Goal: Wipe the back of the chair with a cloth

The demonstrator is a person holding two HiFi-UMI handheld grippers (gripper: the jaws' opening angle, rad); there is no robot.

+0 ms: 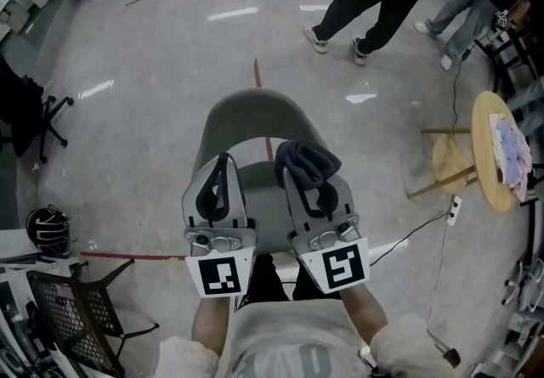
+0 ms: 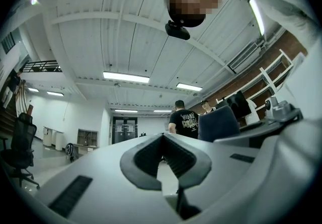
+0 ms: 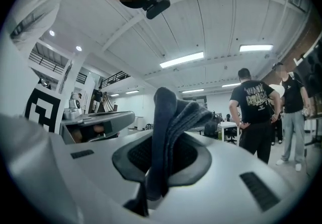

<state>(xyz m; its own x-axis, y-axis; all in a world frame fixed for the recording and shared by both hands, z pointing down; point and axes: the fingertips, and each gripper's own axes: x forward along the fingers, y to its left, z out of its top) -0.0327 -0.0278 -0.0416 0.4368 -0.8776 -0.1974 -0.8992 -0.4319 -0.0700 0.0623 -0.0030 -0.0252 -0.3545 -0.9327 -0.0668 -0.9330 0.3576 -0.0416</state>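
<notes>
One dark, bunched cloth pinched by right gripper; chair grey-green.

The grey, glossy floor carries a grey-green chair at the middle. A red line runs away from the chair, and another red line crosses at lower left. A black office chair stands at the left. At the right stand a wooden stool and a round wooden surface, with a white power strip on the floor below them.

Sage-grey chair, dark slate-blue cloth, pale grey left claw and right claw, black-and-white square markers.
</notes>
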